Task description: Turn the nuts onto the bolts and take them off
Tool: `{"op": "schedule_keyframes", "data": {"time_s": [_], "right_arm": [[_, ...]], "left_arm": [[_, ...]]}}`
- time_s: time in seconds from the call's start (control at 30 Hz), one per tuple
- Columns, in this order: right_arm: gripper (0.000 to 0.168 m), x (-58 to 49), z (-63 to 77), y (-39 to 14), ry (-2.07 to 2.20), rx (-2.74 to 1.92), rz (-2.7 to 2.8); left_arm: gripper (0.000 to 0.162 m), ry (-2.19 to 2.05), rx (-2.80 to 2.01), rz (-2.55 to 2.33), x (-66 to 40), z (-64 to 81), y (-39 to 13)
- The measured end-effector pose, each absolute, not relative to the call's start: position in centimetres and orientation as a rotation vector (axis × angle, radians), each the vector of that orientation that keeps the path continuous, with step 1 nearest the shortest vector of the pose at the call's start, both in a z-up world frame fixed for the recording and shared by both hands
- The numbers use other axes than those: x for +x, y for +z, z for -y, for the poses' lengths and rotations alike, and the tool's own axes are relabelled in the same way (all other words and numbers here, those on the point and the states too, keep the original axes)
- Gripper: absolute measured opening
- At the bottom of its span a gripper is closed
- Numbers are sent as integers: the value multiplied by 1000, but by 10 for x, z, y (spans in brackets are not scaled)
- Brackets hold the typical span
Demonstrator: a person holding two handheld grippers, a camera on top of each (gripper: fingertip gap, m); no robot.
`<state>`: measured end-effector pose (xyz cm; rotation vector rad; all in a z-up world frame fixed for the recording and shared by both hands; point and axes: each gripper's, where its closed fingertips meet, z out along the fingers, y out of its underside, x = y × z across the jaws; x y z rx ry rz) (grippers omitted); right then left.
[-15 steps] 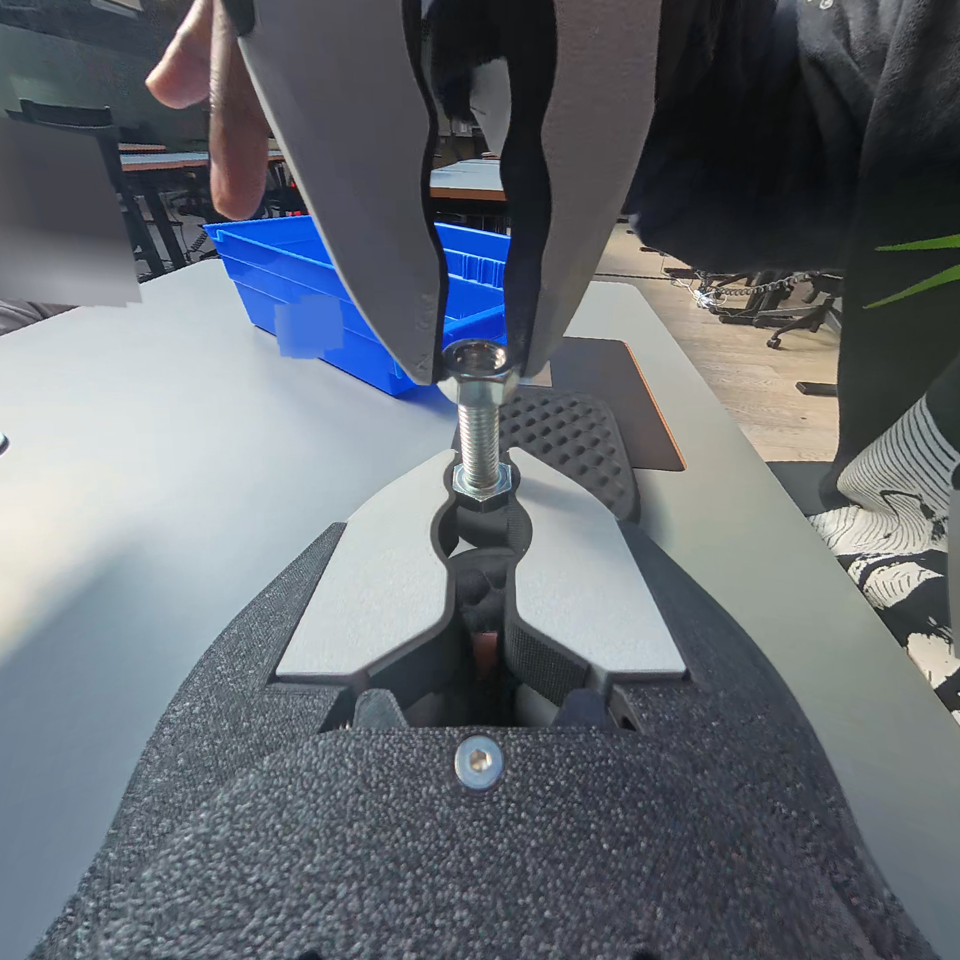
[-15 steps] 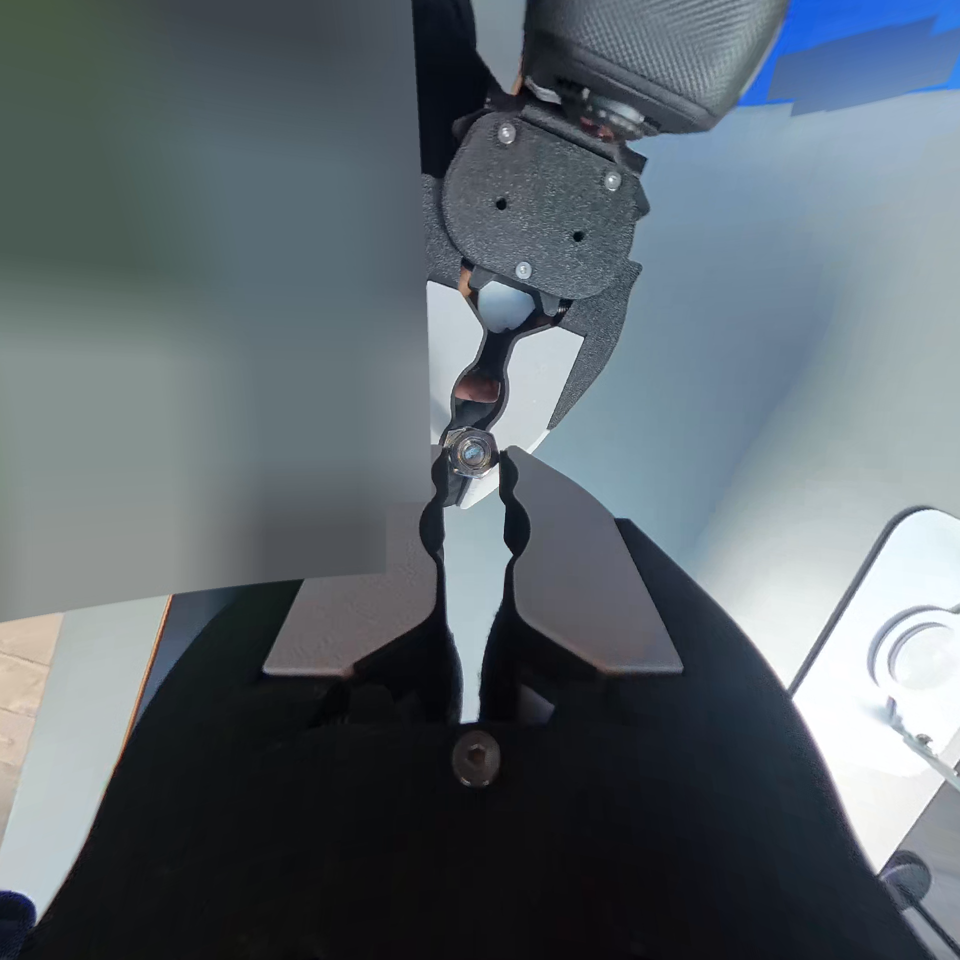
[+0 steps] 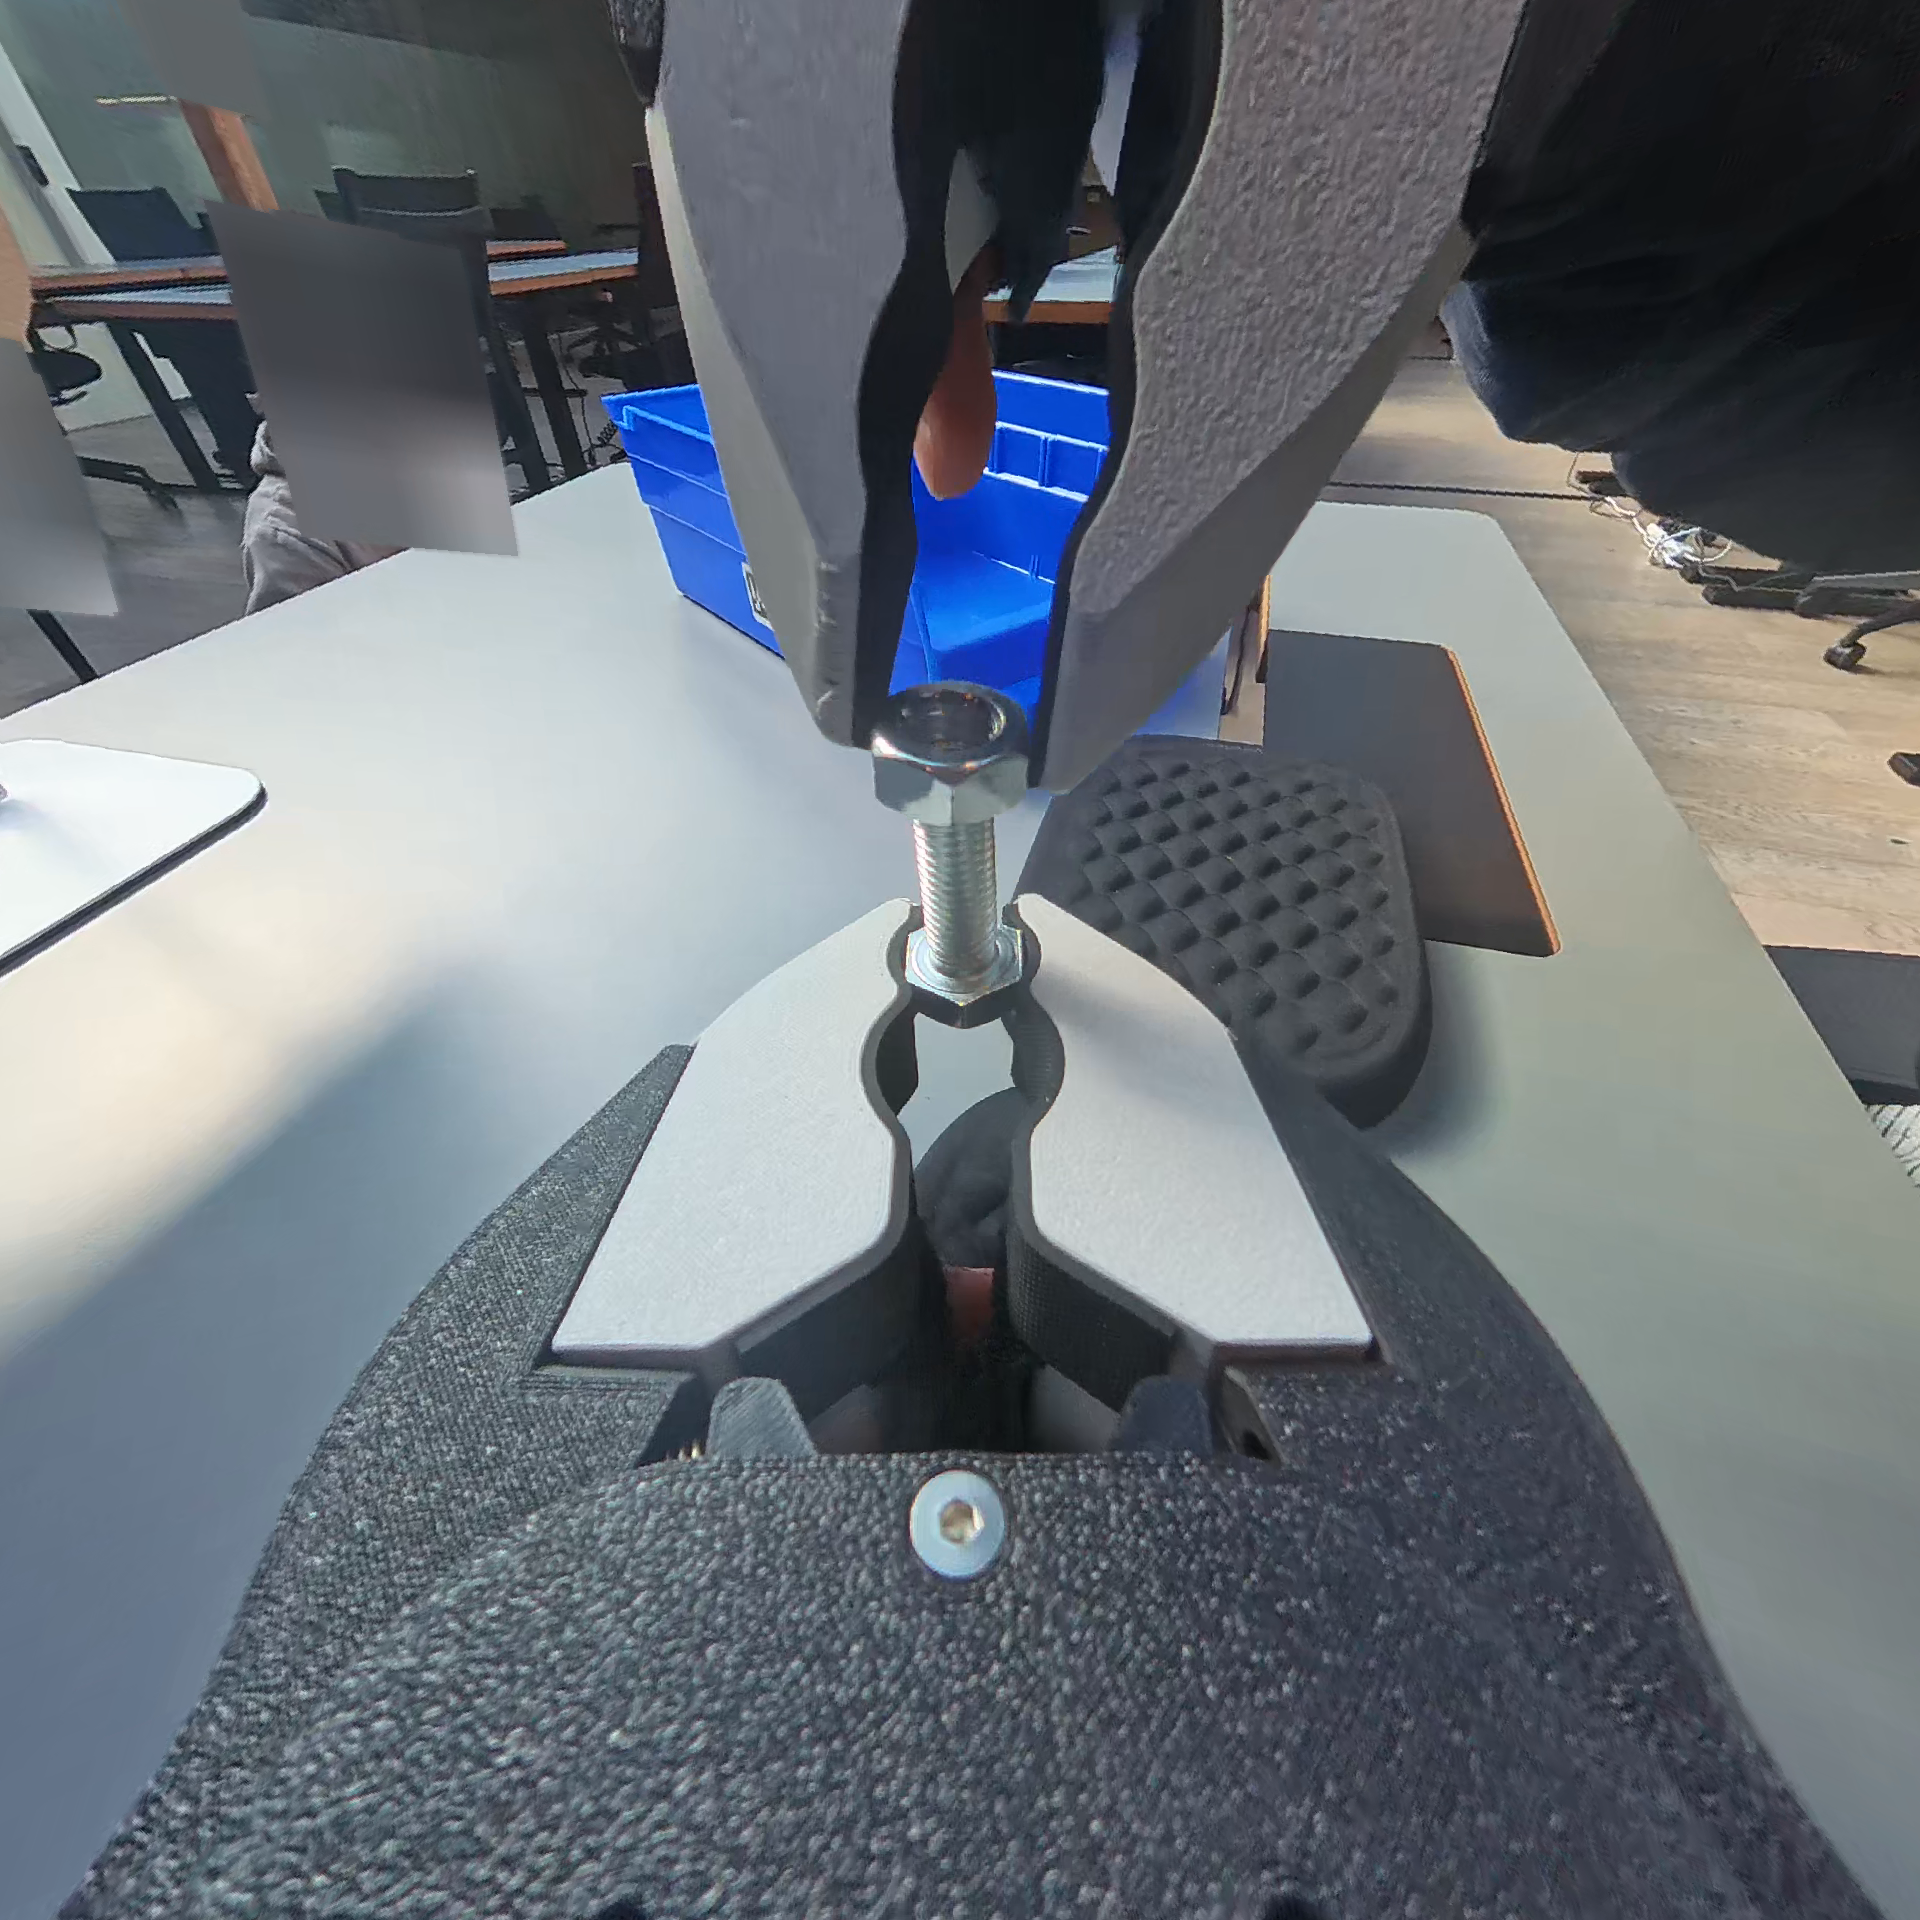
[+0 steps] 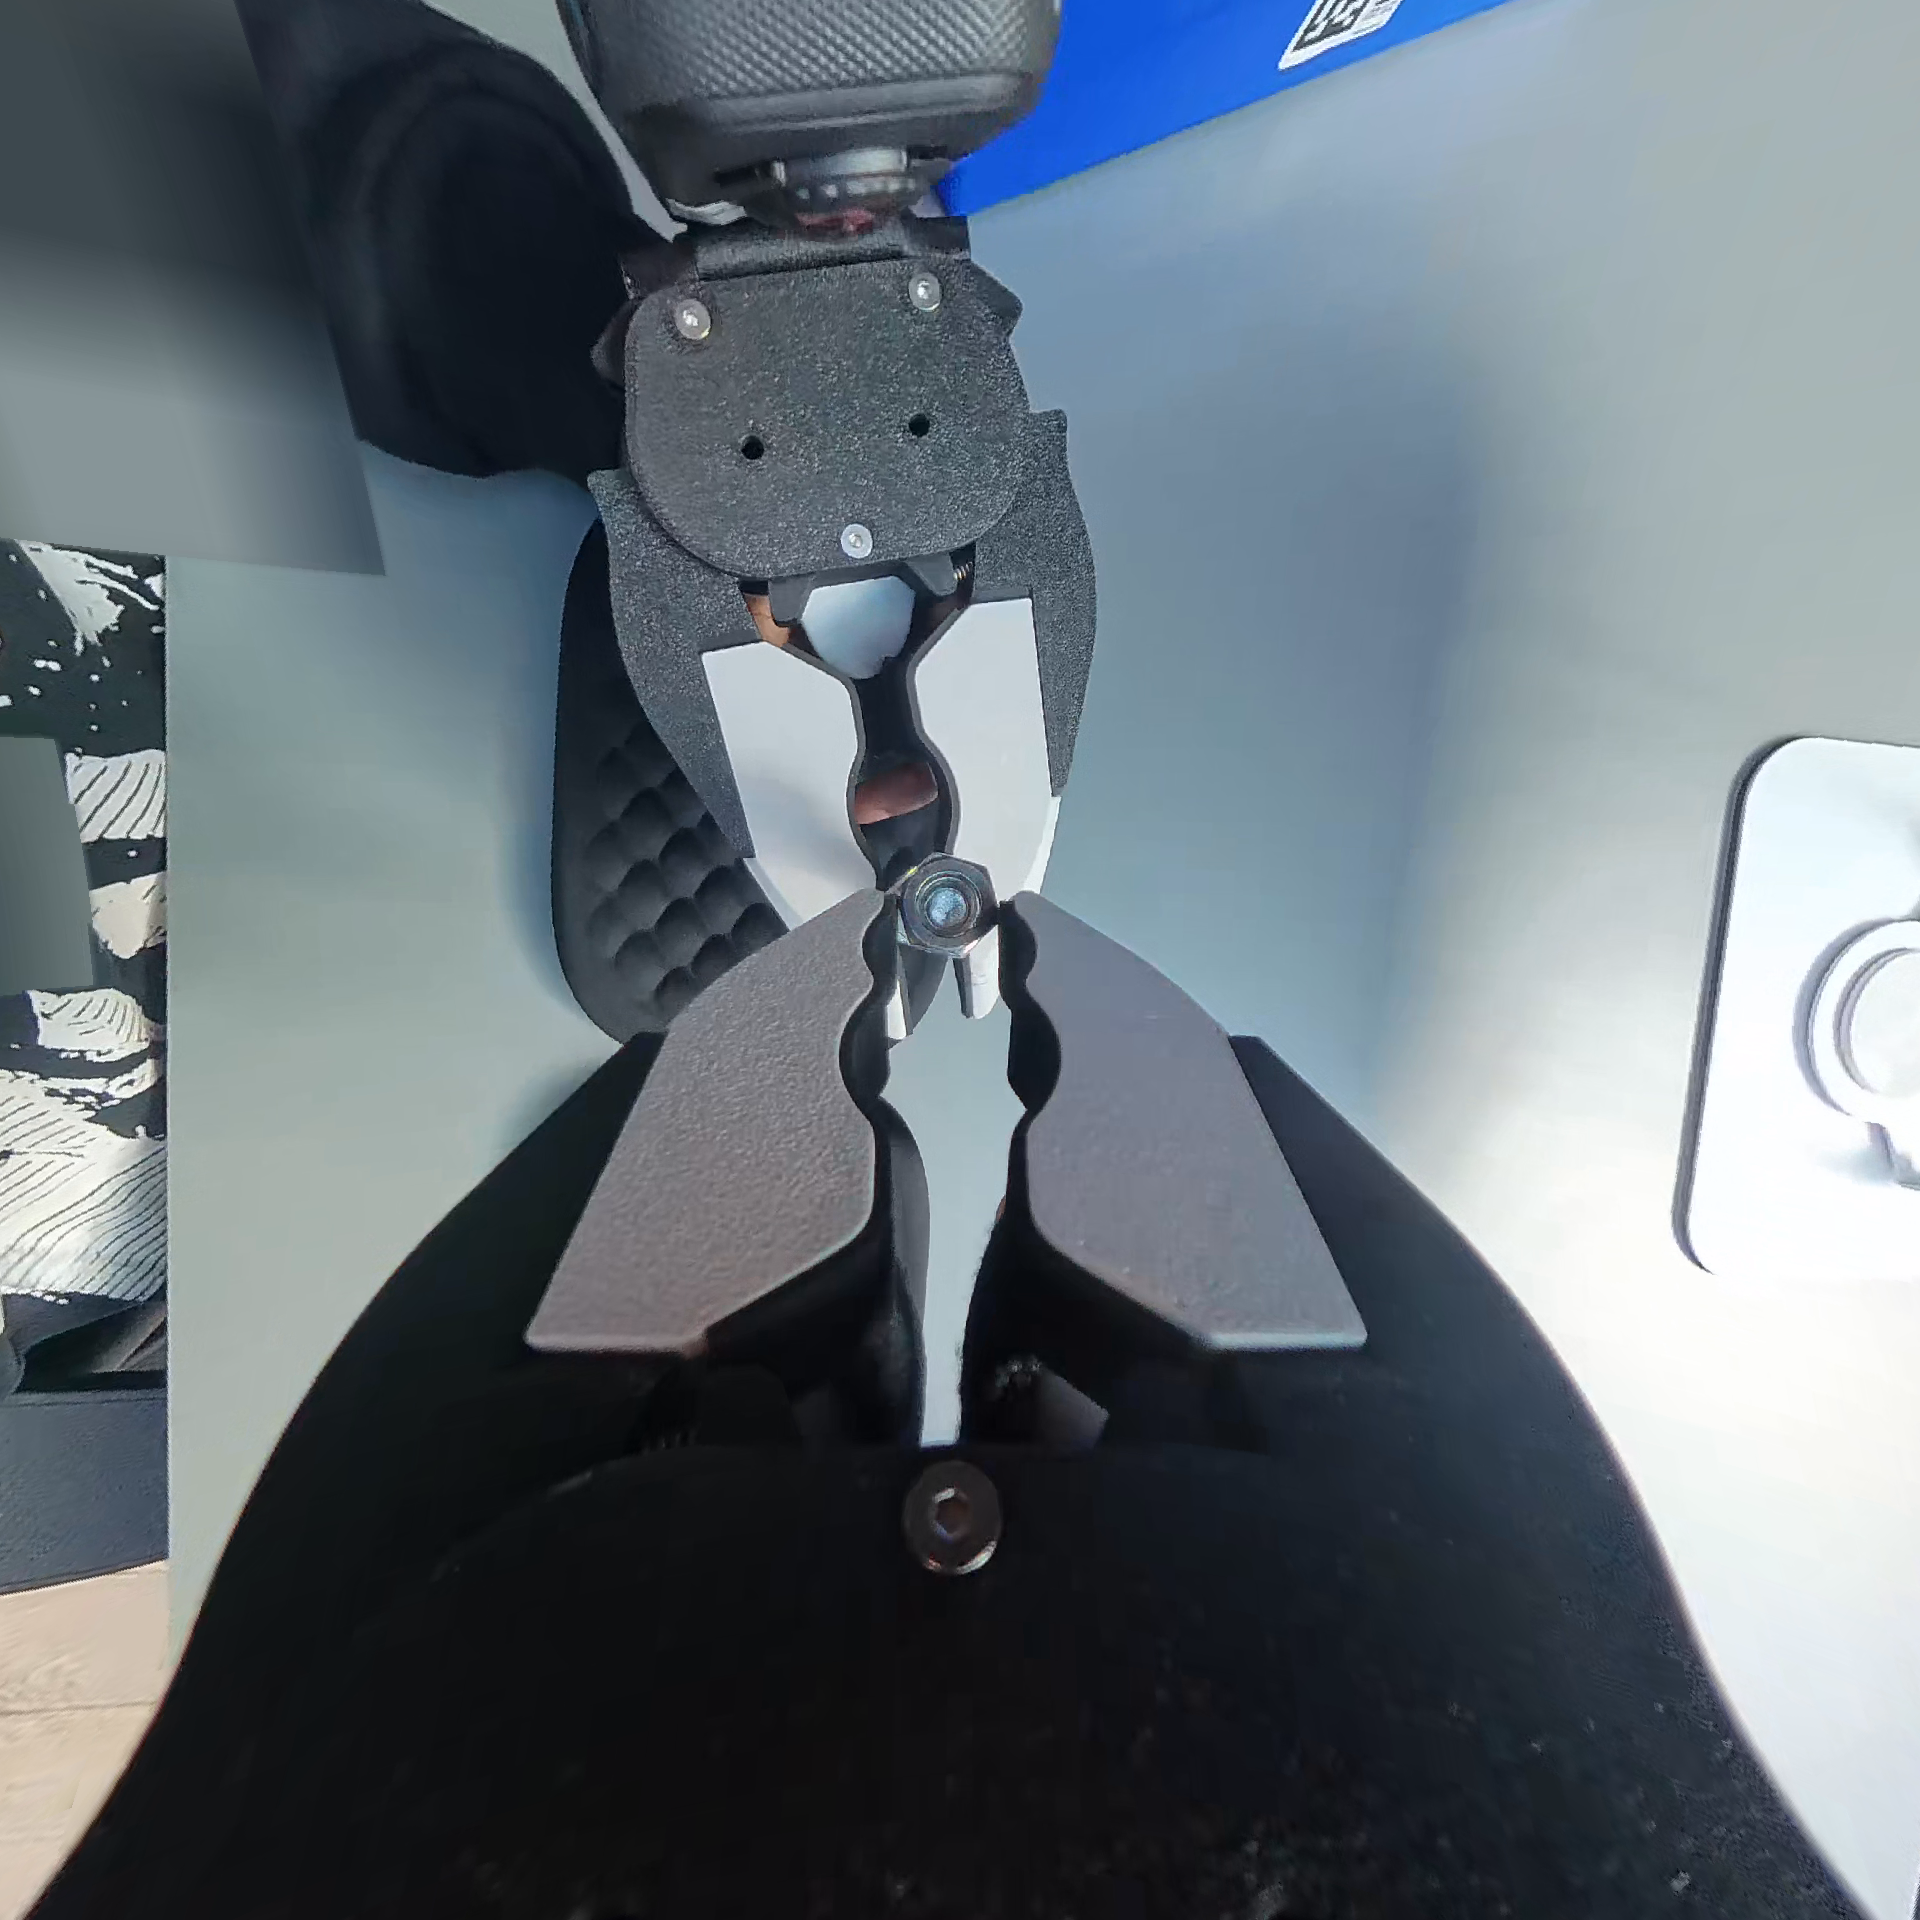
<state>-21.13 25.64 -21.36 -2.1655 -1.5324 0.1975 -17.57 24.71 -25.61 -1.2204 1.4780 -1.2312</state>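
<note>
- The blue bin (image 4: 1195,114) bears a white sticker with a black square code (image 4: 1340,26); its pattern cannot be read.
- No other writing is legible in either view.

Left wrist view looks level across the table (image 3: 416,831), right straight down — both close on the bolt (image 3: 953,894).

One bolt (image 3: 951,821), threaded, upright. One nut (image 3: 966,975) on its lower threads. Two grippers: left gripper (image 3: 964,961), right gripper (image 3: 948,732). One blue bin (image 3: 686,488). One black dimpled pad (image 3: 1236,925). One grey table (image 3: 436,810). One white plate-like base (image 3: 114,821) at the table's edge. One brown mat (image 3: 1423,790).
</note>
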Motion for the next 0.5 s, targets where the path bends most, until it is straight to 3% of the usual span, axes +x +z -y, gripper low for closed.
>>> {"op": "schedule_keyframes", "data": {"time_s": [0.2,0.5], "right_arm": [[19,-213,-259,-213,177,-2184,1540],[43,-212,-257,-208,304,-2095,1429]], "left_arm": [[13,-1243,-1233,-1472,-176,-248,-256],[13,-1252,-1229,-1495,-176,-246,-258]]}}
